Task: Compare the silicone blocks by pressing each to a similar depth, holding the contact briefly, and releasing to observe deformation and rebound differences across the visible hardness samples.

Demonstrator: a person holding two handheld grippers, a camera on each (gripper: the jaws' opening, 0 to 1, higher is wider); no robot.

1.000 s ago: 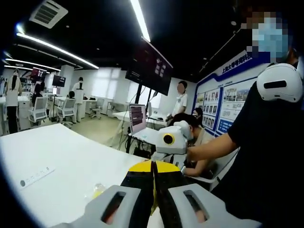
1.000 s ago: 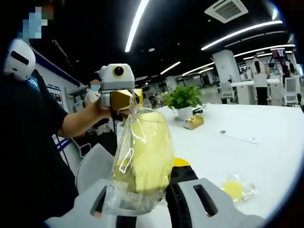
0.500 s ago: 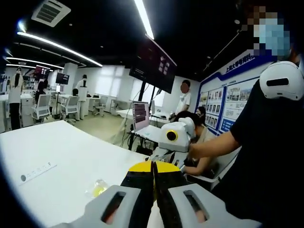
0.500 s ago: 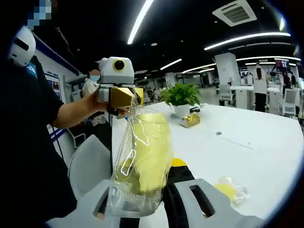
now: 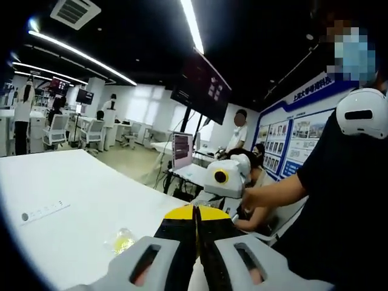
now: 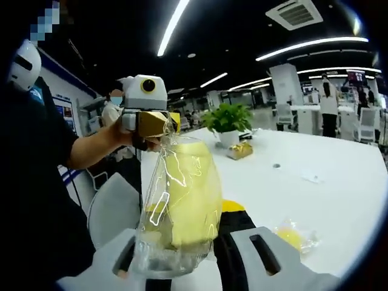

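Holding a yellow silicone block in its clear plastic bag [image 6: 182, 206] up off the white surface [image 6: 339, 200], I have my right gripper [image 6: 194, 254] clenched on the bag's lower end, so the block stands upright just ahead of my camera. My left gripper [image 6: 145, 115] shows across from it, raised at the bag's top edge with its gold-coloured tips touching or almost touching the plastic; from its own camera the left jaws [image 5: 195, 242] look pressed together, though I cannot tell whether any film is caught between them. A second bagged yellow sample [image 6: 297, 236] lies flat on the surface to the right of my right gripper, well apart from the one I hold, and it appears too as a small yellow packet [image 5: 122, 241] beside my left jaws. Over the last second little has changed: the block has stayed in the same grasp, the left gripper has kept its place at the bag's top, and only the views have drifted slightly with my hands. I judge from this that no press is under way yet; the sample is still bagged and in the air, so it needs freeing or setting down before any depth comparison. A potted plant [image 6: 227, 121] stands further along the surface.
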